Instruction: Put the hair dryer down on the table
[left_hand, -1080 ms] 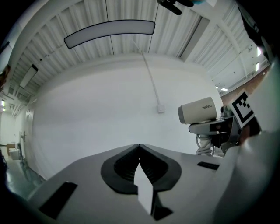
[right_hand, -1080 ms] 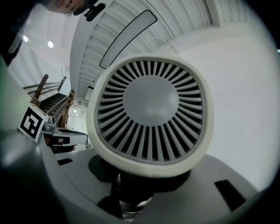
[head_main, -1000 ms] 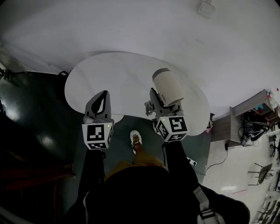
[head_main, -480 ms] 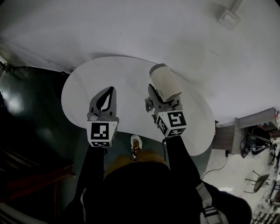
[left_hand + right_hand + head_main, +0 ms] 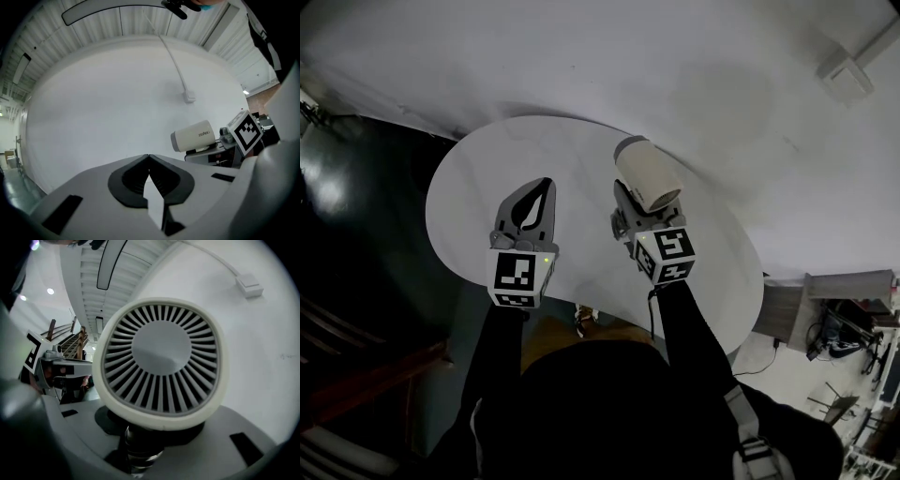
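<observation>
A cream hair dryer (image 5: 649, 175) is held above the white table (image 5: 478, 187). My right gripper (image 5: 630, 210) is shut on its dark handle, and the barrel points away from me. In the right gripper view the dryer's round rear grille (image 5: 161, 363) fills the frame, and the handle (image 5: 140, 446) runs down between the jaws. From the left gripper view the hair dryer (image 5: 193, 136) shows at the right, with the right gripper's marker cube (image 5: 245, 130) behind it. My left gripper (image 5: 534, 202) hangs over the table to the left of the dryer, shut and holding nothing.
The white oval table stands against a white wall (image 5: 609, 66). A white socket box (image 5: 847, 75) with a cable sits on the wall at the upper right. Dark floor (image 5: 366, 244) lies to the left, and a shelf with cables (image 5: 853, 328) is at the lower right.
Both grippers have moved forward from the table's near edge to over its middle, the right one carrying the hair dryer. The jaws have kept their state.
</observation>
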### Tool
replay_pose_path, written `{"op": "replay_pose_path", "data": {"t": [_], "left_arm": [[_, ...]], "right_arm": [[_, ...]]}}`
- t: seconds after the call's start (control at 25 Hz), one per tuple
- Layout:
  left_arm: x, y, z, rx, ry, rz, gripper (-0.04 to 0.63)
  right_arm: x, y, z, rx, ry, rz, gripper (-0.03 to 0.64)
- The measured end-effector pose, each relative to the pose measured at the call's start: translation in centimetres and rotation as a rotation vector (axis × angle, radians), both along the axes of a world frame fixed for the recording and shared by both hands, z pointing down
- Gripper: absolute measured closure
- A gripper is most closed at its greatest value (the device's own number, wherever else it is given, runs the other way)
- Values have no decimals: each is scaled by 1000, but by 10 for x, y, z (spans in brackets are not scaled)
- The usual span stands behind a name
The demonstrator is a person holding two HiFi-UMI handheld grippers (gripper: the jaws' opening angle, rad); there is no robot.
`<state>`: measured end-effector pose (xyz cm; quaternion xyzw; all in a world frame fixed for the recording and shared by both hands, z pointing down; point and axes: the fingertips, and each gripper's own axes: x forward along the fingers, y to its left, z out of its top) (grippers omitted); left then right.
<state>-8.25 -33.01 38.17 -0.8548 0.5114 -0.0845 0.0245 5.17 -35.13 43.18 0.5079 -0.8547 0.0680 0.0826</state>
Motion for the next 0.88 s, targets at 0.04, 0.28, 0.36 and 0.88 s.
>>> {"op": "replay_pose_path", "data": {"t": [0.04, 0.28, 0.36, 0.88], "left_arm": [[-1, -3, 2, -6, 2, -4, 580], [-4, -15, 15, -30, -14, -19, 580], [-3, -20, 18, -39, -19, -23, 580], [3, -27, 49, -106, -67, -36, 580]], "right_arm": [[-2, -4, 8, -14, 13, -11, 431], [-21, -17, 57, -105, 149, -92, 431], [-27, -17, 71, -128, 206, -123, 431], [-45, -12, 163, -252, 516, -266, 430]]}}
